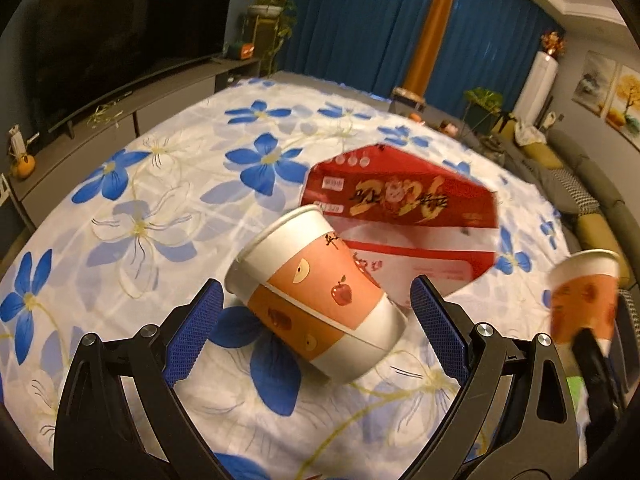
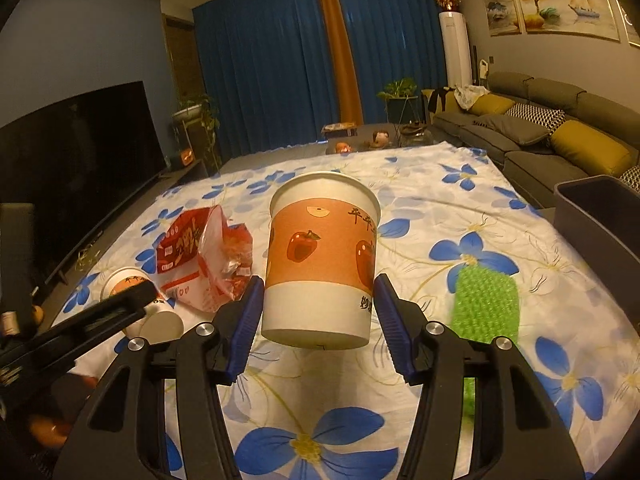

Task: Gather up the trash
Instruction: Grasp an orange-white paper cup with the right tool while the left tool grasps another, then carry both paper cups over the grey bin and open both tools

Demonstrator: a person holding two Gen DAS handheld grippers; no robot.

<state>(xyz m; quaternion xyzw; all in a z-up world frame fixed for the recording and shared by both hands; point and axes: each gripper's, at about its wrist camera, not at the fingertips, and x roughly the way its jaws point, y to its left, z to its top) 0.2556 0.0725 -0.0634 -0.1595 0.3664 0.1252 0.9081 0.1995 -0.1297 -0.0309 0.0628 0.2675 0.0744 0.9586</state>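
Right claw (image 2: 318,316): clenched on an upright paper cup (image 2: 320,260), blue pads pressed against its white lower band on both sides. The cup's base shows clear of the flowered cloth (image 2: 440,208) that covers the counter, so the cup is lifted. Orange band with apple prints faces the camera; rim is up and level.

Right of this claw, on the cloth: a green textured pad (image 2: 486,300), blurred, so what it is made of I cannot tell. Further right and beyond, at the counter's edge, a dark grey bin (image 2: 600,216), open at the top.

Left of the right claw: a torn red snack bag (image 2: 200,256) lies crumpled on the cloth. Left again and nearer, the second cup shows behind the black frame of the other claw.

Left claw (image 1: 316,316): released, jaws spread wide on either side of the second cup (image 1: 316,296), pads not touching it. This cup lies tilted on its side on the cloth, rim pointing away and to the left, base toward the right finger. Directly beyond it the red bag (image 1: 404,216) lies flat, its near edge tucked behind the cup. Far right of this claw, the lifted cup (image 1: 584,296) appears blurred at the frame's edge.
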